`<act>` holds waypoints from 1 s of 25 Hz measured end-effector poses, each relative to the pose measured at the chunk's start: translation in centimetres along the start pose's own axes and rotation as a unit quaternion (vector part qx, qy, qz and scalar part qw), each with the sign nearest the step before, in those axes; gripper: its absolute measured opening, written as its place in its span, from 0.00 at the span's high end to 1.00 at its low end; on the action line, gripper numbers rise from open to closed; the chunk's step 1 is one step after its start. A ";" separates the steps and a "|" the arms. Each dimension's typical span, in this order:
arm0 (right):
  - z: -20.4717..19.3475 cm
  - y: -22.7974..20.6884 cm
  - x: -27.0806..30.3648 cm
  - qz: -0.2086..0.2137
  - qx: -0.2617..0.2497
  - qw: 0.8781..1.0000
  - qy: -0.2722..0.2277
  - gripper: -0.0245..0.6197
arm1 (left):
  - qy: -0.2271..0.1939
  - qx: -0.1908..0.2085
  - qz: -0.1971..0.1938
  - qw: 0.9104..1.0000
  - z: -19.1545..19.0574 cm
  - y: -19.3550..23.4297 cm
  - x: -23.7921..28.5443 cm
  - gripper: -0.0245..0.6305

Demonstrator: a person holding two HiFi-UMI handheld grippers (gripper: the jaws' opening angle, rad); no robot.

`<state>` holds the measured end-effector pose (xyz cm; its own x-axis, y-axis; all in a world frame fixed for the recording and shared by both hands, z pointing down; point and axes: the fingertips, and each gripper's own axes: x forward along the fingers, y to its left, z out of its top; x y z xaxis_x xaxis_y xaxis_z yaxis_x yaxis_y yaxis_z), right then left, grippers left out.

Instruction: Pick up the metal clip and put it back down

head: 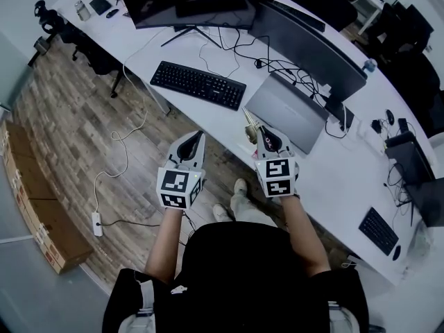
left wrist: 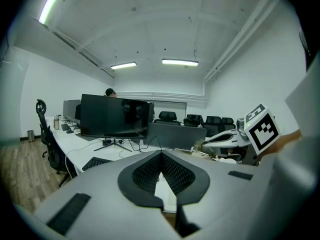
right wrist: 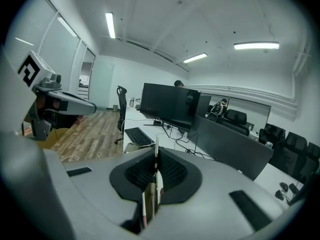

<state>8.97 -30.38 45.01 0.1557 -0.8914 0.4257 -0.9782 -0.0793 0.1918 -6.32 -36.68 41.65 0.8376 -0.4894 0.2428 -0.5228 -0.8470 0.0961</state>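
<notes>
"While you hold it up like that, what worries you most?"

"How little I have hold of. My right tongs (head: 266, 137) are closed on the metal clip (head: 249, 127), and in the right gripper view only a thin edge of it stands between the pads. Most of the clip sticks out past the tips. With so narrow a bite it could swivel in the pads or slide out if I tilt my wrist."

"And if it goes, where does it land?"

"That depends on where I am. The clip hangs right at the near edge of the desk (head: 333, 179), beside the near left corner of the closed laptop (head: 284, 109). If I let go too early, it could miss the edge and fall to the wooden floor (head: 76, 137). If I reach too far in, it could strike the laptop's lid."

"Could your other hand save it?"

"I doubt it. My left tongs (head: 200, 134) have their tips together with nothing between them, and they sit off the desk, over the floor, well apart from the clip. They could not open and get across in time."

"So how would you set it down?"

"I would go for bare desk near that edge, between the laptop and the keyboard (head: 198, 83), and bring it low before the jaws part. Dropped from any height, a springy clip could bounce off the edge."
</notes>
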 end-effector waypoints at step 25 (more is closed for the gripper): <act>-2.3 -2.5 8.4 0.077 -0.024 0.996 0.037 0.92 | 0.040 -0.026 0.044 0.998 -1.5 1.8 7.0 0.94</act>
<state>12.99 -36.65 50.16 0.0166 -0.8563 0.5162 -0.9840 0.0775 0.1602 -1.67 -41.32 44.97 0.7738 -0.5420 0.3279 -0.6032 -0.7885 0.1202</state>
